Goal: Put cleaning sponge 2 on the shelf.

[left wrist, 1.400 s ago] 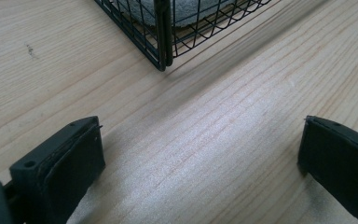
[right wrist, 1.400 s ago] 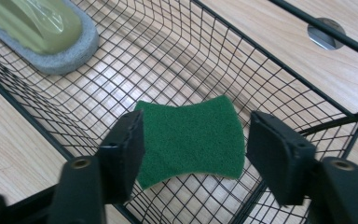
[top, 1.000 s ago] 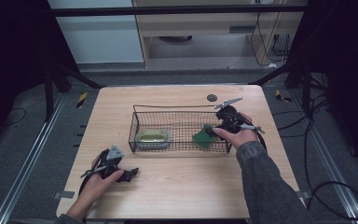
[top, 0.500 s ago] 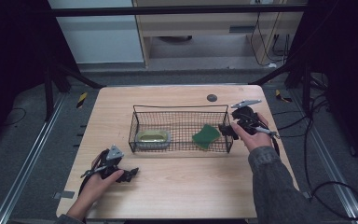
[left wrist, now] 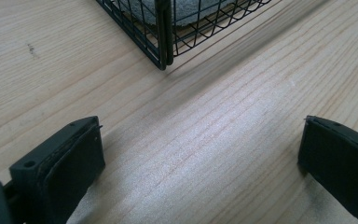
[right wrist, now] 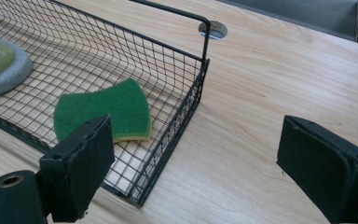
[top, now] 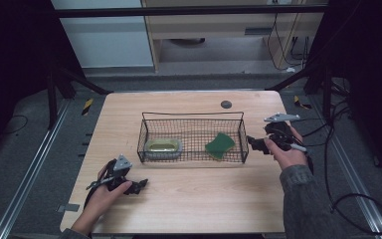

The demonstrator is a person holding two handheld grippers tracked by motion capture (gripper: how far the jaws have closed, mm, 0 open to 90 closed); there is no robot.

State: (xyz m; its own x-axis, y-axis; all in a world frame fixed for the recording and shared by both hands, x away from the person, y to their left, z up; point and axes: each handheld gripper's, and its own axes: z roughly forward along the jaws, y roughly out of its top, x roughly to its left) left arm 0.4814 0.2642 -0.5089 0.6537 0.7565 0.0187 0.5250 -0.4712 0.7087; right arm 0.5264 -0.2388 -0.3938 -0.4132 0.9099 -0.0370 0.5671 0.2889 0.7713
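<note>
A black wire basket stands mid-table. Inside it a green sponge with a yellow underside lies at the right end, and a grey dish with a yellowish soap bar at the left end. My right gripper is just outside the basket's right wall, open and holding nothing; its jaws have just closed in a little. In the right gripper view the sponge lies behind the basket wall. My left gripper rests open on the wood near the table's front left, and the basket corner is ahead of it.
A round cable hole sits in the wooden table behind the basket. Cables trail off the table's right side. Dark frame posts stand at both back corners, and the floor drops away past every table edge.
My right gripper has drawn back to the right, from over the basket's right end to outside its wall. The sponge stays in the basket. The left gripper has not moved.
</note>
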